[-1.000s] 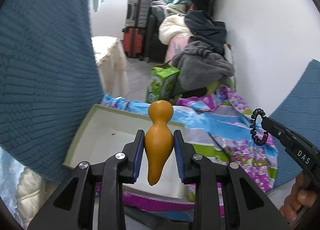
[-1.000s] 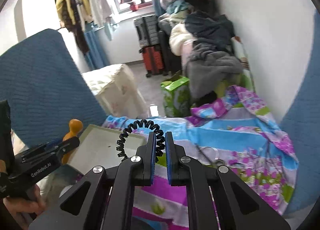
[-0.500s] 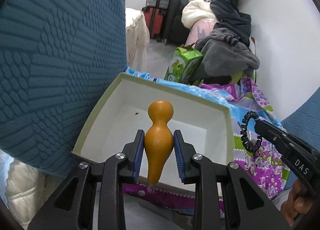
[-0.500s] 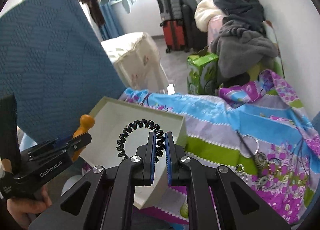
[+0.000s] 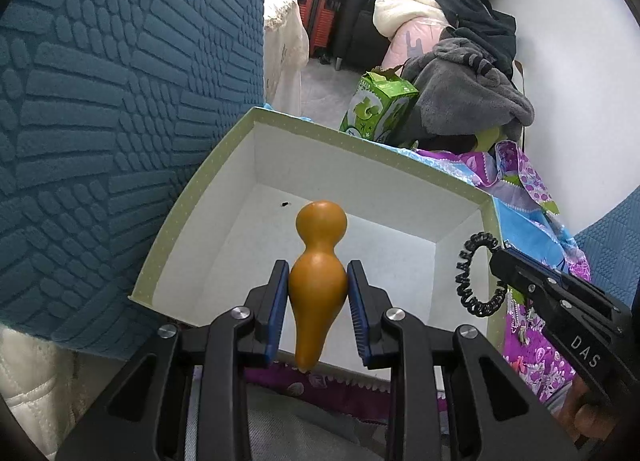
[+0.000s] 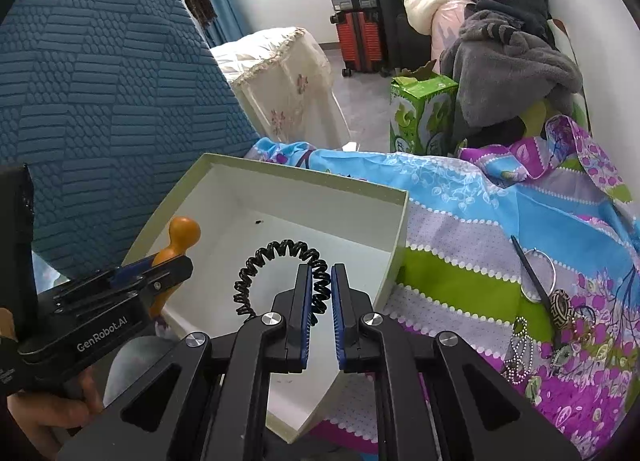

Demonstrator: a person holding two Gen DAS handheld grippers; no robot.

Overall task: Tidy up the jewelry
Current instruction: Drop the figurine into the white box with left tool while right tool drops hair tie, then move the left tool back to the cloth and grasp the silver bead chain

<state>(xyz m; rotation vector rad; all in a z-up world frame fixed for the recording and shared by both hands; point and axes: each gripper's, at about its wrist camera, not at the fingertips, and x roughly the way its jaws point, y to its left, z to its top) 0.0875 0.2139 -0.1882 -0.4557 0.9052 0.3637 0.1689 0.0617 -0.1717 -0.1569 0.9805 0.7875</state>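
orange-brown and gourd-shaped, the wooden piece (image 5: 318, 285) sits clamped at its belly between the blue pads of the left gripper (image 5: 319, 293), above the open white box (image 5: 360, 189). the right gripper (image 5: 500, 261) reaches in at the box's right edge with a black coil hair tie (image 5: 468, 273).

in the right wrist view, the right gripper's fingers (image 6: 302, 301) stand almost shut, pinching the coil over the box interior. more jewelry (image 6: 560, 309) lies on the floral cloth (image 6: 460, 201) to the right.

orange gourd (image 5: 318, 281), black coil (image 6: 280, 277), white box (image 5: 360, 197)
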